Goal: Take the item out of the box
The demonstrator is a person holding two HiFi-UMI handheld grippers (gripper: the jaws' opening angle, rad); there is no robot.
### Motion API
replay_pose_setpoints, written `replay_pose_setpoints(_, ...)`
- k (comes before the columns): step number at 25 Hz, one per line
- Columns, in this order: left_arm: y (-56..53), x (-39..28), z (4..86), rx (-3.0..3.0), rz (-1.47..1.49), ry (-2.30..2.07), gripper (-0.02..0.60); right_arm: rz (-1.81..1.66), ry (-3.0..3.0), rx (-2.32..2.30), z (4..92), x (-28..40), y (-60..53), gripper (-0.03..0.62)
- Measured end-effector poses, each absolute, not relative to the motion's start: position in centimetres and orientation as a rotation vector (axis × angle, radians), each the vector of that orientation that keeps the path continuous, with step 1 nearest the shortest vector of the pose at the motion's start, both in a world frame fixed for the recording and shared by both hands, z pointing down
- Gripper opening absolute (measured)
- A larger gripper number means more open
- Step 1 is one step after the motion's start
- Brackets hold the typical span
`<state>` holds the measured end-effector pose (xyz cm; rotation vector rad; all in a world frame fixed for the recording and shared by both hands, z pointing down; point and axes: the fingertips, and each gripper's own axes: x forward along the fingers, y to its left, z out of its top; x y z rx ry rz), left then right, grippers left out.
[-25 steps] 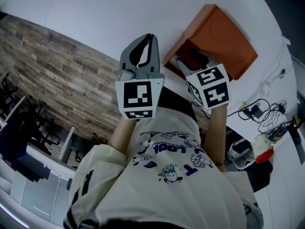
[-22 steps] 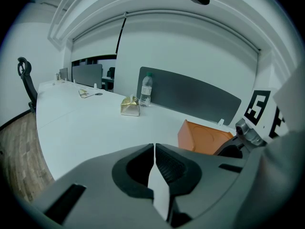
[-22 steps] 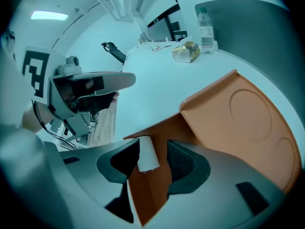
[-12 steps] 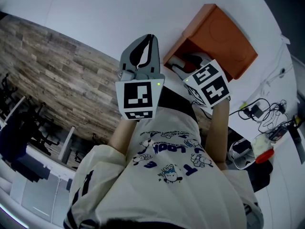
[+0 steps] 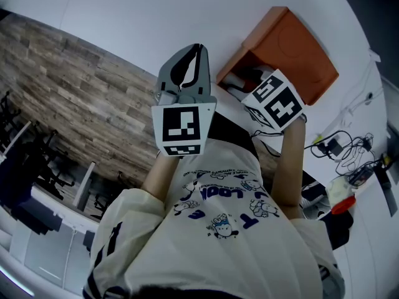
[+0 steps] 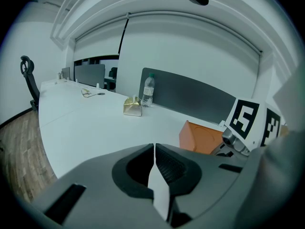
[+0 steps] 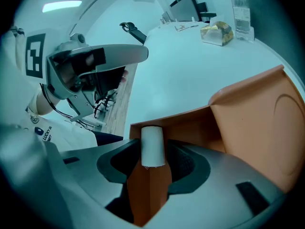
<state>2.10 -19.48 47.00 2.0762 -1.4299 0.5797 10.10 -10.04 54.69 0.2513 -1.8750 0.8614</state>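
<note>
The orange box [image 5: 292, 47] lies open on the white table, its opening facing me. My right gripper [image 5: 246, 83] reaches into that opening. In the right gripper view the right gripper [image 7: 152, 149] is shut on a small white roll-shaped item [image 7: 152, 141], which stands upright between the pads in front of the box's orange inner wall [image 7: 190, 125]. My left gripper [image 5: 199, 48] hovers to the left of the box, shut with nothing in it. In its own view the left gripper [image 6: 154, 149] has the box [image 6: 201, 136] ahead to the right.
Far across the table a water bottle [image 6: 148, 89] and a gold packet [image 6: 132, 106] stand before a grey divider. Cables and small devices [image 5: 340, 145] lie right of the box. The table edge and wood floor [image 5: 75, 98] are to the left.
My right gripper has pushed a little further towards the box opening and turned slightly. The left gripper has stayed where it was.
</note>
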Motion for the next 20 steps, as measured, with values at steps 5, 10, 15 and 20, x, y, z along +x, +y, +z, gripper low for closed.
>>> replay_pose_setpoints(5,-19.5,1.7,47.1,2.066,0.576,-1.436,0.023,0.846,-1.846,0.207,55.2,10.0,-9.9,0.195)
replay_pose_setpoints(10,-19.4,1.4,47.3,2.057,0.576,-1.436,0.023,0.833,-1.831,0.172,55.4,9.8,-9.9,0.195)
replay_pose_setpoints(15,-19.4,1.4,47.4,2.053,0.572,-1.435,0.023,0.849,-1.821,0.134,55.5,9.7,-9.7,0.19)
replay_pose_setpoints(20,-19.6,1.2,47.6,2.046,0.57,-1.436,0.023,0.89,-1.807,0.079,55.8,9.5,-9.5,0.17)
